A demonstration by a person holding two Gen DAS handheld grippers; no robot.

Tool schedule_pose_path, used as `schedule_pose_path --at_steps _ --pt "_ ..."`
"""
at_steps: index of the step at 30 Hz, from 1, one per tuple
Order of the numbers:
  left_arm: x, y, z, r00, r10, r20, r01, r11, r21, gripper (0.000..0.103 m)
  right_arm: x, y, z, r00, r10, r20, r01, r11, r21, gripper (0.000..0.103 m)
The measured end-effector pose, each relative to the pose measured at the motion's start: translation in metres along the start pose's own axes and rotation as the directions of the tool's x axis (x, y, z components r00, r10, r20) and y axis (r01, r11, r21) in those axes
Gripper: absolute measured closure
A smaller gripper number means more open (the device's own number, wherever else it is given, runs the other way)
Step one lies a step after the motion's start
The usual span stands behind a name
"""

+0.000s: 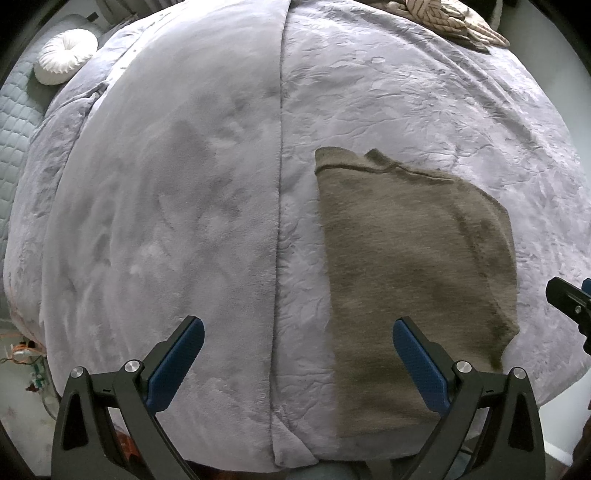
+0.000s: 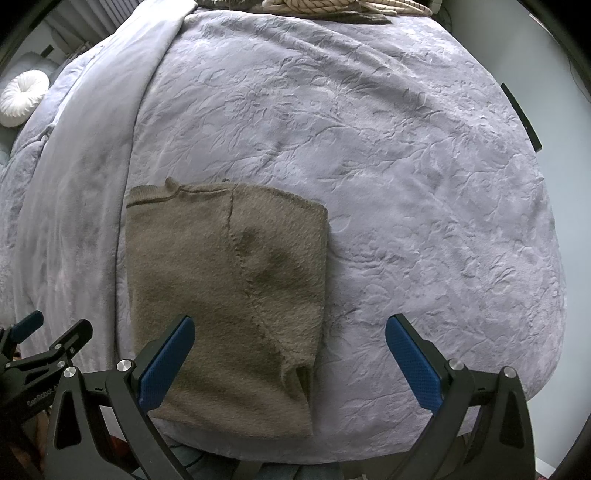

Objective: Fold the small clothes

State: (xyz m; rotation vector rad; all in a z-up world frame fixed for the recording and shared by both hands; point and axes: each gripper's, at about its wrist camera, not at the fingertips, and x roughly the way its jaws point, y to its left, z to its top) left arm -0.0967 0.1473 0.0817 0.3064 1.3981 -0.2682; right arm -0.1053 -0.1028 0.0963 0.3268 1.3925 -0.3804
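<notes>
Left wrist view: we note the left gripper (image 1: 298,330) held above the bed, fingers spread wide, nothing between the blue pads (image 1: 176,363). The brown knit garment (image 1: 413,273) lies flat on the lavender blanket (image 1: 166,206), to the right of the blanket's long fold line, its near end reaching the bed's front edge. It looks folded into a narrow panel (a seam runs down its right side). The right-hand pad sits over the garment's lower part; we cannot tell whether it touches. The right gripper's (image 1: 570,302) tip shows at the right frame edge. A white round cushion (image 1: 65,55) sits far left, and striped fabric (image 1: 450,18) lies at the bed's far end.

Right wrist view: the right gripper (image 2: 290,326) is likewise wide apart and empty. The garment (image 2: 221,295) lies below and left of centre, its right edge between the two fingers. The left gripper (image 2: 40,339) shows at lower left, beside the garment.
</notes>
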Motion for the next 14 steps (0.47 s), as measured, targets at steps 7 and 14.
schedule_pose_path --at_steps 7,14 --pt "0.0013 0.0013 0.0018 1.0 -0.017 -0.003 0.017 1.0 -0.001 0.001 0.0021 -0.0002 0.0018 1.0 -0.004 -0.007 0.004 1.0 -0.009 0.0" --pt "-0.0034 -0.004 0.0001 0.999 -0.028 0.019 0.028 0.999 0.031 0.001 0.0025 -0.0005 0.0017 1.0 -0.005 -0.009 0.005 1.0 -0.01 0.0"
